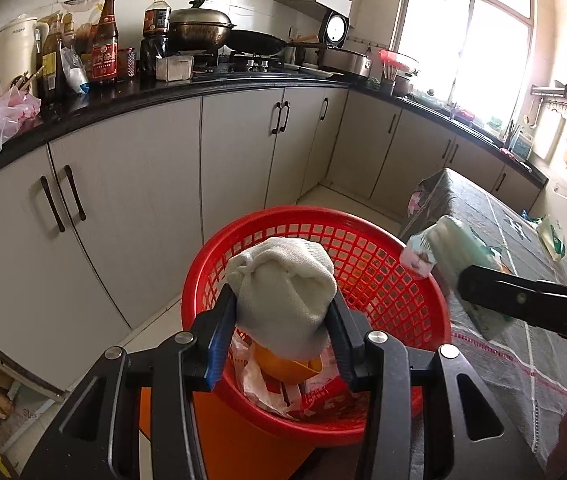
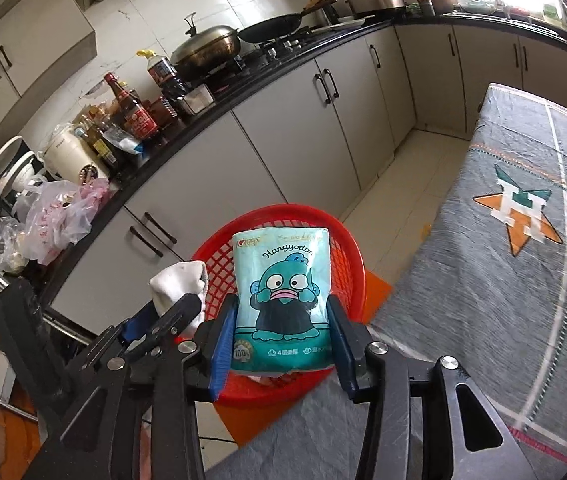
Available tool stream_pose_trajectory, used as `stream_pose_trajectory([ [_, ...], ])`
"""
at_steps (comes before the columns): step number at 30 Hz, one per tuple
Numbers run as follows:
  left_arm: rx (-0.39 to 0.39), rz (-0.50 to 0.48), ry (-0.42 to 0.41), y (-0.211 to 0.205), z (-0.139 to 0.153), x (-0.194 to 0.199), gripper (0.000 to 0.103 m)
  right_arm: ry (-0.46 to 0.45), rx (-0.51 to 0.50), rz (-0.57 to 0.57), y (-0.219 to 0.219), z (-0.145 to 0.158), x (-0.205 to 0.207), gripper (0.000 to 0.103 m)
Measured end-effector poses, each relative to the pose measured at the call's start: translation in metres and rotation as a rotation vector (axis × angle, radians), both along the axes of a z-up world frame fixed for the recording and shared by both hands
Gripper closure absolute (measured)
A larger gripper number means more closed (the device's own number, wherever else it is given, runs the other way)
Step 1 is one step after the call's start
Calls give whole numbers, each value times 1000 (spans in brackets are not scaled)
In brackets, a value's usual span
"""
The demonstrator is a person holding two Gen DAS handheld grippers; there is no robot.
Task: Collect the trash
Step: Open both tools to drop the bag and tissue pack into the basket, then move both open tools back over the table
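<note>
Left hand-held gripper (image 1: 281, 322) is clamped on a rolled white sock (image 1: 281, 288), held over the red mesh basket (image 1: 383, 280). Right hand-held gripper (image 2: 283, 338) holds a teal tissue pack (image 2: 281, 300) between its pads, above the same basket's rim (image 2: 347, 256); whether the pads press firmly is hard to judge.

Only the left wrist view shows the basket's contents: an orange container (image 1: 287, 364) on crumpled printed plastic bags (image 1: 267, 388). Only the right wrist view shows the pack's cartoon front. The basket's base is hidden behind the gripper bodies in both views. The cloth-covered desk (image 2: 483, 280) stands just beside the basket.
</note>
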State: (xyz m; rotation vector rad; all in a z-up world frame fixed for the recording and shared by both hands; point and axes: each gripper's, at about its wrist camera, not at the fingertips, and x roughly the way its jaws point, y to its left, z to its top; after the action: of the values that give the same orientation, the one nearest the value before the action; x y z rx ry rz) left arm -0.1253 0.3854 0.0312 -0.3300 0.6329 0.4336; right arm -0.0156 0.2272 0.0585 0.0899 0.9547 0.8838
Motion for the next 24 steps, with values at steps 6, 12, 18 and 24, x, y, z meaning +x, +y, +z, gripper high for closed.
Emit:
stream_pose_trajectory([
  [6, -5, 5, -15, 4, 2, -1, 47, 21, -4, 0, 10, -7, 9, 47],
  [12, -8, 6, -28, 3, 8, -5, 45, 16, 20, -14, -2, -2, 9, 47],
  [18, 2, -31, -37, -14, 15, -8, 45, 7, 39, -43, -28, 3, 2, 47],
  [24, 34, -112, -30, -51, 21, -2, 44, 11, 55, -92, -71, 3, -7, 47],
])
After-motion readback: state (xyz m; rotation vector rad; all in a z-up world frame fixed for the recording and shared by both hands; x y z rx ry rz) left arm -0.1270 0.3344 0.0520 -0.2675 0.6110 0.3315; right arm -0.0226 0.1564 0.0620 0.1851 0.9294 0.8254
